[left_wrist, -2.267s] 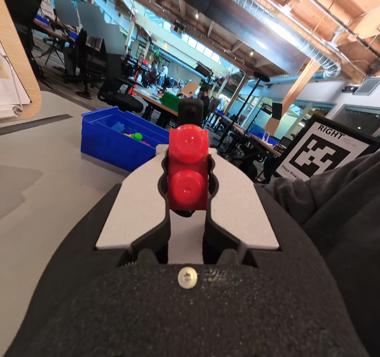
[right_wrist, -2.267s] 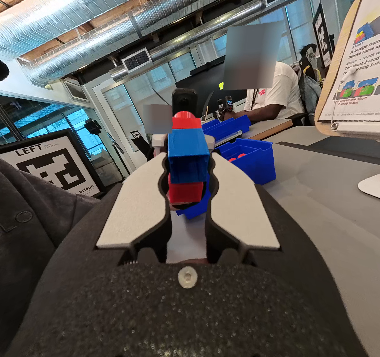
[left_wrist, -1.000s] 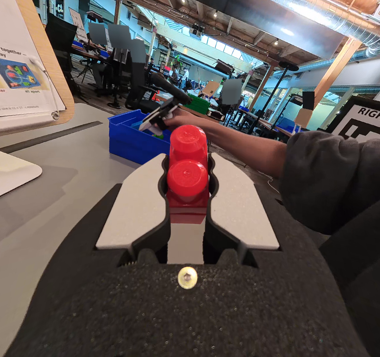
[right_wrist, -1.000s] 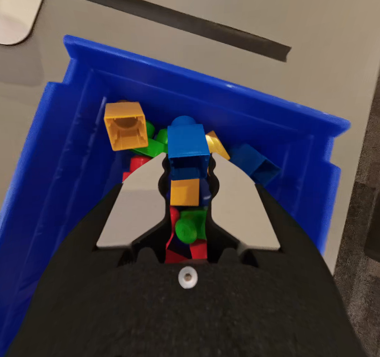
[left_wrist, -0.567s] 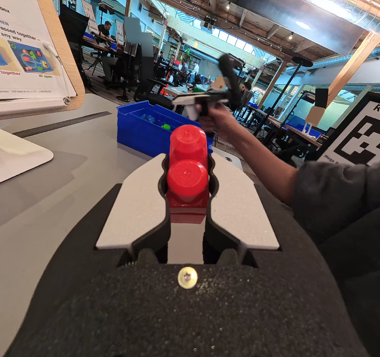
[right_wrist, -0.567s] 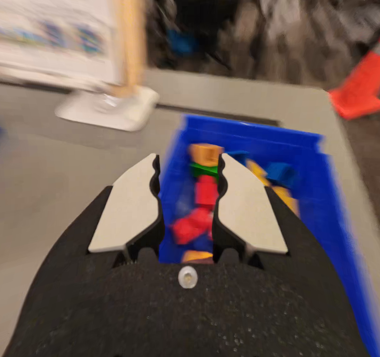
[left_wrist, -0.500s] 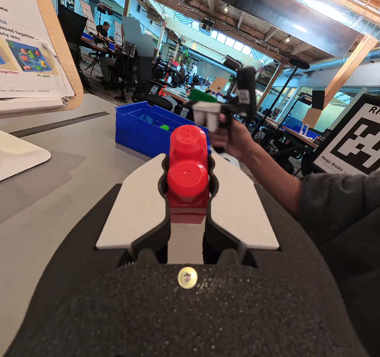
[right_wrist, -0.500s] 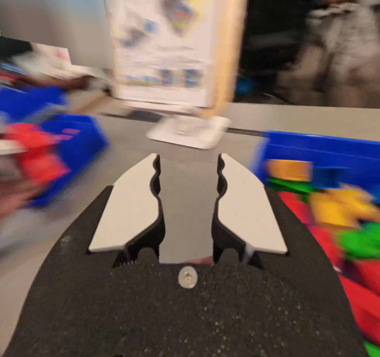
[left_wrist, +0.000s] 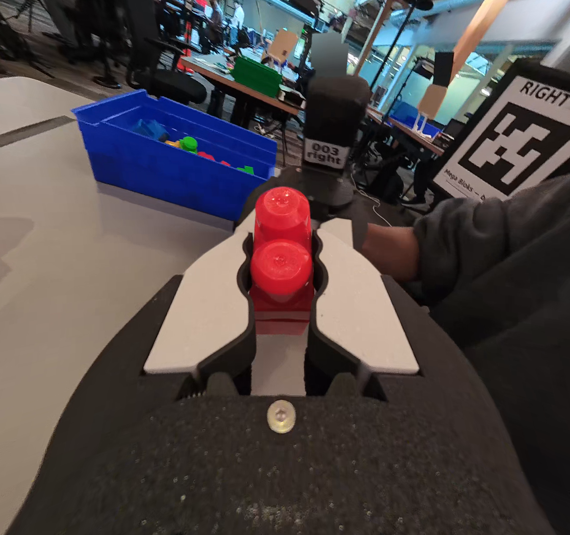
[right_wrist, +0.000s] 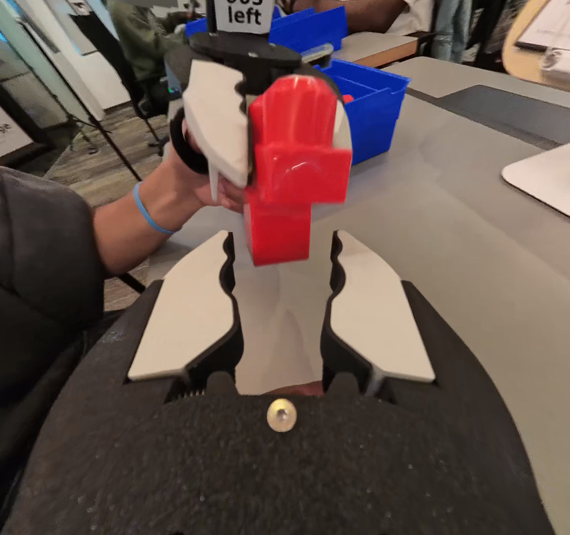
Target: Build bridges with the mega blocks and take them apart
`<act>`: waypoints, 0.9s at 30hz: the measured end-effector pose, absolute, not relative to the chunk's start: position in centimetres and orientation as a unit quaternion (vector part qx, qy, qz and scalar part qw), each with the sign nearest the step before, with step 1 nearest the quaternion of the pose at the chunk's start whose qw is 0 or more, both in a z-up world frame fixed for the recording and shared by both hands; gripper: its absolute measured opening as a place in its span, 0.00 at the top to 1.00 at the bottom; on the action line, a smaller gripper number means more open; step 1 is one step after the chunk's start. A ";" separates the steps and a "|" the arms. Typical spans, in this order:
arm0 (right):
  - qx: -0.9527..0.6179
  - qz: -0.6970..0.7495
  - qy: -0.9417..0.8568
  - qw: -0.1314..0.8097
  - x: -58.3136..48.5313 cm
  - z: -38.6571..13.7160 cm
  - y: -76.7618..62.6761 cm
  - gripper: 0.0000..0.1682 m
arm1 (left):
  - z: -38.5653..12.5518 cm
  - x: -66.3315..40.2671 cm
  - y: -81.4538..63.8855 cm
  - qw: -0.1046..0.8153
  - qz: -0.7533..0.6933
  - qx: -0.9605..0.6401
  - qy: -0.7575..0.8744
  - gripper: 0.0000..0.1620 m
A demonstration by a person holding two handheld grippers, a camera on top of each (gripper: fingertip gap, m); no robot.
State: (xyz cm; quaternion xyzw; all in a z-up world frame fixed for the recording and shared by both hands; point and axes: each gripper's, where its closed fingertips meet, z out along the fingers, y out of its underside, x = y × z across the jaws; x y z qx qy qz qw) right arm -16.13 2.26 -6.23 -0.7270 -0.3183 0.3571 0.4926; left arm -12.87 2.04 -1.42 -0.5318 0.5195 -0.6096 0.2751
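Observation:
My left gripper (left_wrist: 282, 232) is shut on a red two-stud block (left_wrist: 280, 242), studs up, held above the grey table (left_wrist: 77, 258). In the right wrist view the left gripper (right_wrist: 293, 162) holds this long red block (right_wrist: 296, 119) with a short red block (right_wrist: 277, 236) stuck to its underside. My right gripper (right_wrist: 282, 238) is open and faces it. The short red block sits between its fingertips with a gap on each side. In the left wrist view the right gripper's black body (left_wrist: 336, 113) rises just behind the block.
A blue bin (left_wrist: 172, 175) with several loose coloured blocks stands at the table's far edge. A second blue bin (right_wrist: 373, 119) is behind the left gripper. A white stand base (right_wrist: 543, 178), a marker sign (left_wrist: 509, 144) and a seated person (right_wrist: 370, 2) are around. Across from one pair of fingers to the other is roughly 5 cm.
My right gripper dropped the blue block into the bin, opened, and swung back to face the left gripper. The left gripper kept its hold on the red block.

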 end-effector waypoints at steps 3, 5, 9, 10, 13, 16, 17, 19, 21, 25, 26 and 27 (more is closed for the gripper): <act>-0.716 0.380 -0.327 0.485 -16.6 -6.4 2.0 0.77 | -1.9 -12.6 1.5 0.269 -0.604 -0.529 0.533 0.78; -0.713 0.386 -0.322 0.489 -16.7 -6.8 1.8 0.77 | -2.3 -12.8 1.4 0.260 -0.605 -0.528 0.536 0.78; -0.720 0.385 -0.320 0.480 -16.6 -8.1 1.4 0.78 | -3.5 -12.6 1.0 0.252 -0.590 -0.530 0.554 0.78; -0.729 0.376 -0.329 0.467 -16.3 -8.6 1.2 0.78 | -3.9 -12.6 0.9 0.250 -0.580 -0.534 0.562 0.78; -0.781 0.285 -0.376 0.408 -14.3 -12.1 0.8 0.78 | -2.4 -12.8 0.9 0.265 -0.614 -0.510 0.541 0.78; -0.773 0.310 -0.350 0.428 -13.1 -11.6 0.5 0.78 | 0.2 -14.8 1.8 0.278 -0.658 -0.479 0.511 0.78; -0.782 0.299 -0.343 0.425 -12.2 -11.4 0.6 0.78 | -0.5 -15.1 2.4 0.285 -0.635 -0.494 0.520 0.78; -0.799 0.243 -0.335 0.437 -10.0 -11.0 1.2 0.78 | -1.5 -15.2 3.3 0.292 -0.615 -0.515 0.521 0.78; -0.797 0.230 -0.313 0.463 -8.4 -9.1 1.3 0.78 | -1.4 -14.9 4.4 0.304 -0.620 -0.530 0.493 0.78; -0.776 0.122 -0.243 0.569 -1.3 -1.6 0.9 0.78 | -1.3 -14.5 5.7 0.349 -0.599 -0.548 0.469 0.78; -0.777 0.078 -0.206 0.590 2.0 0.2 0.6 0.78 | -1.4 -14.4 5.7 0.352 -0.590 -0.548 0.477 0.78; -0.783 0.037 -0.162 0.599 5.7 1.5 0.3 0.78 | -1.6 -14.4 5.6 0.353 -0.583 -0.550 0.482 0.78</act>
